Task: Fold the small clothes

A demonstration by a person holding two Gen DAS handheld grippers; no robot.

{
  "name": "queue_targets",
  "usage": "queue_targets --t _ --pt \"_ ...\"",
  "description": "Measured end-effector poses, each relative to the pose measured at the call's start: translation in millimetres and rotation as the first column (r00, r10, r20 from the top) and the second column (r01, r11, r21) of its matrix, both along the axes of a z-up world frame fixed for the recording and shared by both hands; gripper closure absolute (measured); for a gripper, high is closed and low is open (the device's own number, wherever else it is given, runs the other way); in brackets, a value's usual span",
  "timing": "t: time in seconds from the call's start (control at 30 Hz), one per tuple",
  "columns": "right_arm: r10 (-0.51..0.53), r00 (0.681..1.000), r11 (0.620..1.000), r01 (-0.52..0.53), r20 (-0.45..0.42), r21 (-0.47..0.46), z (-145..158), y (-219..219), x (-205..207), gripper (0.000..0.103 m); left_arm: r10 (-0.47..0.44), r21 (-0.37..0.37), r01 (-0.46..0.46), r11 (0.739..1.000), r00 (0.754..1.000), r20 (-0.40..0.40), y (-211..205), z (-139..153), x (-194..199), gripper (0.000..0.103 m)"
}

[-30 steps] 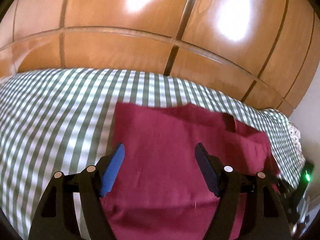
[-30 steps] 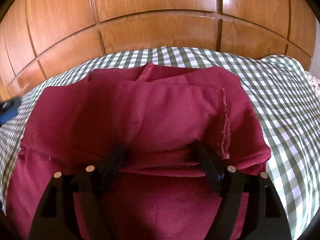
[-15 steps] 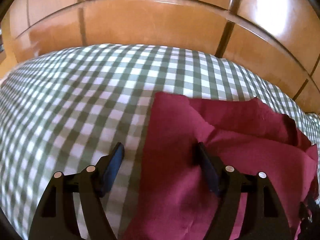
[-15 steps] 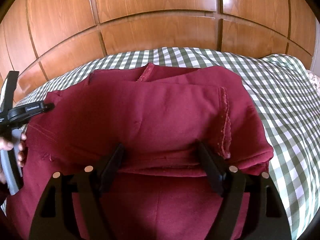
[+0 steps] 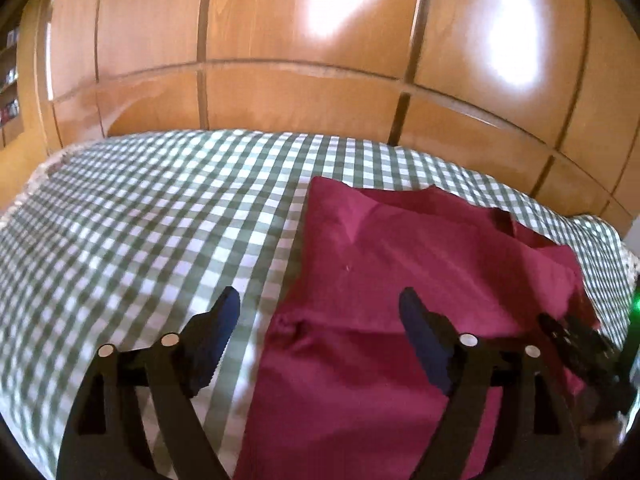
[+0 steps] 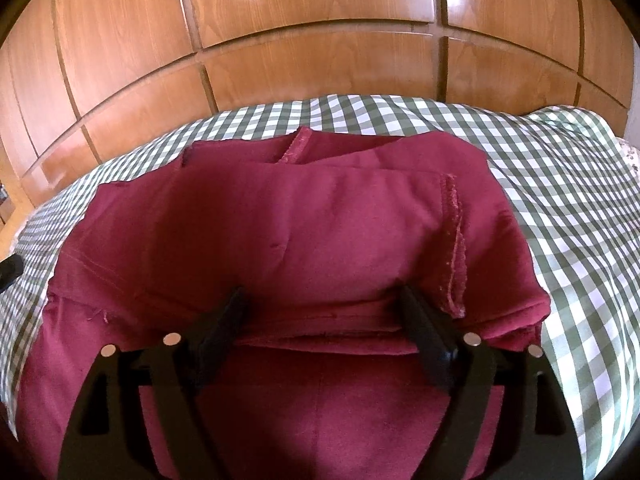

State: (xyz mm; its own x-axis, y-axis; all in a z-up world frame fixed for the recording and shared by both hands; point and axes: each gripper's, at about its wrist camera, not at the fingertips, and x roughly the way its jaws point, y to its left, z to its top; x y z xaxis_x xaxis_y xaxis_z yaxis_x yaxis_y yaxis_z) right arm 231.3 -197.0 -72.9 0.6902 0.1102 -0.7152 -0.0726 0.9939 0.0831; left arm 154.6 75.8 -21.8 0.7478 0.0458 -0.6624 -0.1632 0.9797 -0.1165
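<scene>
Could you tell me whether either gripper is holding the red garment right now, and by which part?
Neither: the left gripper and right gripper are open above the dark red folded fabric garment.

Bed (image 5: pixel 152 216): covered with a green-and-white checked sheet (image 6: pixel 568 184), running up to the wooden panelled wall behind it. On the sheet, one item: a dark red garment (image 6: pixel 320 224), partly folded, with layers stacked and a raw seam showing near its right edge. To the left of the garment the sheet (image 5: pixel 132 240) is bare; checked cloth also shows beyond it and to its right.
</scene>
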Motion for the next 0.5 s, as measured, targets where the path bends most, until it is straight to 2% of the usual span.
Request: queue_targets --t 0.17,0.27,0.4,0.5 --pt "0.001 1.000 0.999 -0.001 -0.006 -0.041 1.1 6.2 -0.3 0.014 -0.017 0.005 0.017 1.000 1.000 0.017 0.6 9.2 -30.3 0.022" --pt "-0.002 1.000 1.000 0.002 -0.030 -0.020 7.3 6.7 -4.4 0.002 -0.028 0.009 0.028 1.000 1.000 0.012 2.6 9.9 -44.8 0.022" --pt "-0.009 0.998 0.999 0.012 -0.066 0.052 12.2 2.6 -18.9 0.002 -0.034 0.004 0.034 0.999 0.999 -0.006 8.2 4.6 -61.6 0.022" --pt "-0.018 0.998 0.998 0.022 -0.061 0.060 17.9 -2.3 -35.7 0.002 -0.039 0.006 0.040 0.999 0.999 -0.027 11.2 -1.9 -70.8 0.022"
